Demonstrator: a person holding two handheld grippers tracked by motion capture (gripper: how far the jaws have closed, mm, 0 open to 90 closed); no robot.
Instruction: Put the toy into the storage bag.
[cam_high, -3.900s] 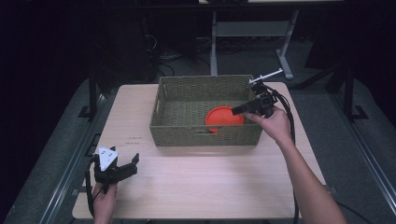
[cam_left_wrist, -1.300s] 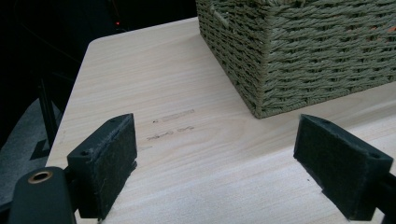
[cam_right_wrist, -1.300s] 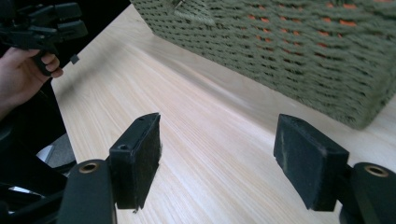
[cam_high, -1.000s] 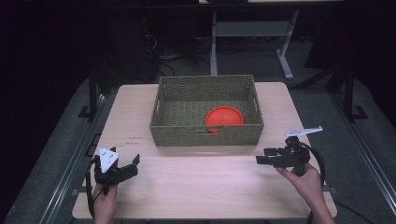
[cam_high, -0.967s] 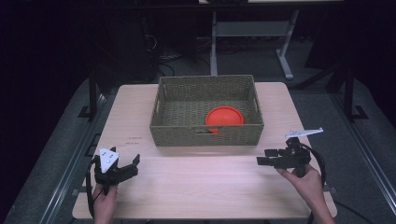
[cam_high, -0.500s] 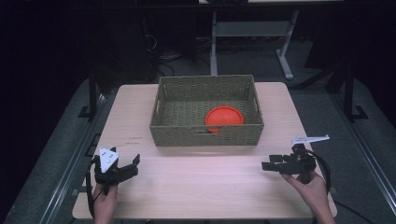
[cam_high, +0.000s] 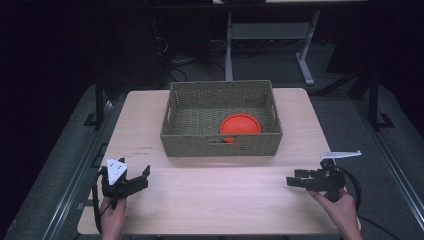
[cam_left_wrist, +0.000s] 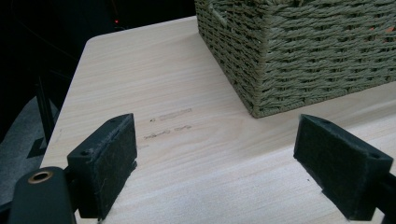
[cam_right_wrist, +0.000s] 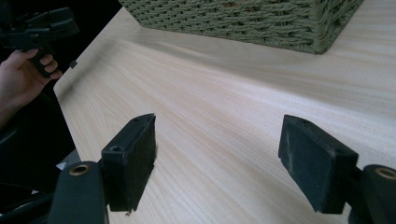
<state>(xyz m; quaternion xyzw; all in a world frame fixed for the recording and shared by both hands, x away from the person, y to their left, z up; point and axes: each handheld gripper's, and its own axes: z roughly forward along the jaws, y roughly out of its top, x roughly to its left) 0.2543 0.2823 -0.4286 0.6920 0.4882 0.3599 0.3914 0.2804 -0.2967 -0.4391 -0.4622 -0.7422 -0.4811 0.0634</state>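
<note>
Wooden table (cam_high: 215, 195) bears a basket (cam_high: 220, 145); from above its orange disc (cam_high: 240, 125) shows; both grippers' jaws gape empty.

The person's left hand (cam_high: 113, 212) grips the left gripper (cam_high: 140, 179) low at the near left, jaws spread wide and empty; the right hand (cam_high: 340, 210) holds the right gripper (cam_high: 294, 181) level at the near right, pointing leftward, jaws parted and empty.
</note>
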